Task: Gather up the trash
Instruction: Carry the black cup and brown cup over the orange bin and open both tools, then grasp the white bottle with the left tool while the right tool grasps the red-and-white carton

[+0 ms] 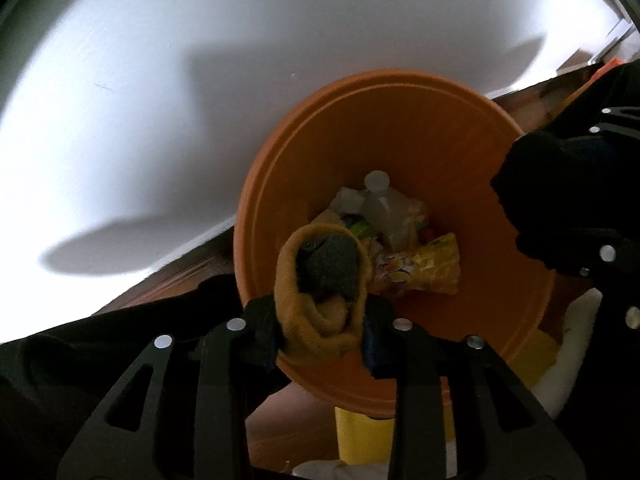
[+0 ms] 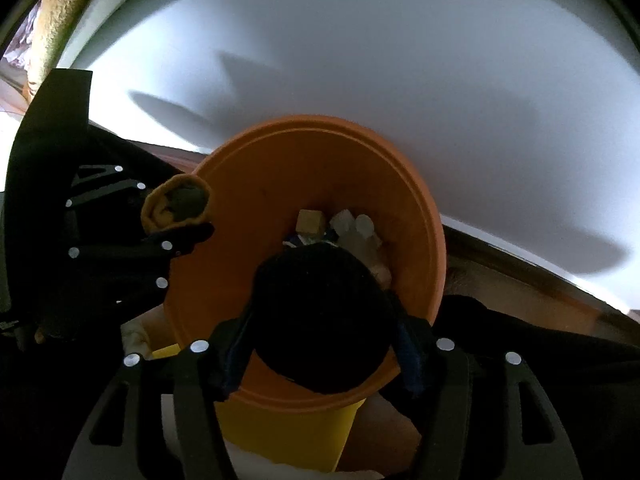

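The left gripper (image 1: 322, 334) pointed down over an orange bin (image 1: 448, 128), a rolled mustard-yellow sock (image 1: 320, 320) with a grey-green toe lodged between its fingers. Both blue-padded fingertips (image 1: 266, 342) lay against the sides of the roll, so the jaws appeared clamped on it, though the shadow there made the contact hard to confirm. In the right wrist view the same sock (image 2: 176, 210) hung at the bin's left rim.

The right gripper (image 2: 320, 352) reached down over the near side of the bin (image 2: 404, 200), a bundled black cloth (image 2: 320, 312) filling the space between its fingers. Its padded tips (image 2: 410, 350) flanked the bundle on either side; whether they pressed on it could not be told in the dim light. From the left wrist camera the black cloth (image 1: 532, 184) showed at the bin's right edge.

Inside the bin lay trash already collected: a yellow printed wrapper (image 1: 420, 270), a clear plastic bottle with a white cap (image 1: 378, 190), and a small tan box (image 2: 310, 220).

The bin stood beside a yellow container (image 2: 288, 432) on a brown floor (image 1: 188, 272), against a white wall (image 1: 240, 60) crossed by shadows.
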`<state>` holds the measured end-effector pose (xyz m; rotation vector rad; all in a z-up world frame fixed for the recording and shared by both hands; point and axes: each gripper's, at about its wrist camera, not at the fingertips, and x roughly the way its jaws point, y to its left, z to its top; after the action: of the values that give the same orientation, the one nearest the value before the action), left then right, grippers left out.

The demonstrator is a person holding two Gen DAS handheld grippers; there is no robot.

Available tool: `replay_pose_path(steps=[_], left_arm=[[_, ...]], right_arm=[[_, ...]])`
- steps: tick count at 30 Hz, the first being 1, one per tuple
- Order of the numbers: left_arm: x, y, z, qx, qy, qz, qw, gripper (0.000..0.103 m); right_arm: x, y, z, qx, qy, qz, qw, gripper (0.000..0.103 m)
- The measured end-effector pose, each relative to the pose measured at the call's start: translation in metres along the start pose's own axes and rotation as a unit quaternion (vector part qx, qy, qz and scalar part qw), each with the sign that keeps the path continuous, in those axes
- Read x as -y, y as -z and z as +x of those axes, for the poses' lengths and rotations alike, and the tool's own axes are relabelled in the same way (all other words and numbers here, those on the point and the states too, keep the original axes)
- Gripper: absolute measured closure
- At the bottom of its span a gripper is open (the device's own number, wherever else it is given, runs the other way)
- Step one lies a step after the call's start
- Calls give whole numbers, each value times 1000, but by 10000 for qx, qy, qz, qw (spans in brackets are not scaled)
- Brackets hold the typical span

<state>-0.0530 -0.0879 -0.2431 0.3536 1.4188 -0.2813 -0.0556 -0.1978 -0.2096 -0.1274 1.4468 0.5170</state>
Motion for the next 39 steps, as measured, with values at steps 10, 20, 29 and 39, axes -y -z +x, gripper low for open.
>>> replay_pose_path(steps=[10,20,29,39], left_arm=[[3,2,-10,242,-202,69,9995,24],[-2,8,-29,437,-117,23,9990,24],[-23,15,-152,1594,167,377,9863,24],[-117,-88,-258,2752,-711,-278,9584,12]], right_arm=[[14,14,-20,350,-81,379,9986,26],[18,23,-41,511,-94,453,9976,24],[18,30,-115,1299,35,302,9911,14],[10,19,-178,2333,-291,112,9719,11]])
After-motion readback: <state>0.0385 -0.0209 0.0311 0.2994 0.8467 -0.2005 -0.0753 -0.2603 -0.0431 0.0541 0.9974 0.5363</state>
